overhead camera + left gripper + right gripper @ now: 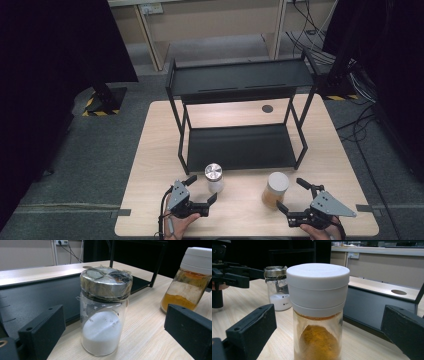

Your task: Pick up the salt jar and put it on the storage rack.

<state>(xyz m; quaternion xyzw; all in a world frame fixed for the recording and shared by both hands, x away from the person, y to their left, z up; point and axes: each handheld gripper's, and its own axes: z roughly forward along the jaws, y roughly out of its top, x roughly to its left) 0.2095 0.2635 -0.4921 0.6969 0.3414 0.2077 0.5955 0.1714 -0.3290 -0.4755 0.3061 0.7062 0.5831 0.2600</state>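
- We have the jar of white powder (pixel 214 178) and the jar of orange powder (pixel 275 190) upright near the table's (pixel 150 165) front edge, just ahead of the black rack's (pixel 240 80) lower shelf, probably for shelving.
- Our left gripper (pixel 202 192) has its jaws spread either side of the metal-lidded jar, not pressing it.
- Our right gripper (pixel 292 195) likewise brackets the white-capped jar, jaws wide apart.
- Each gripper sits level with its jar's body, so we judge a side grasp is planned.
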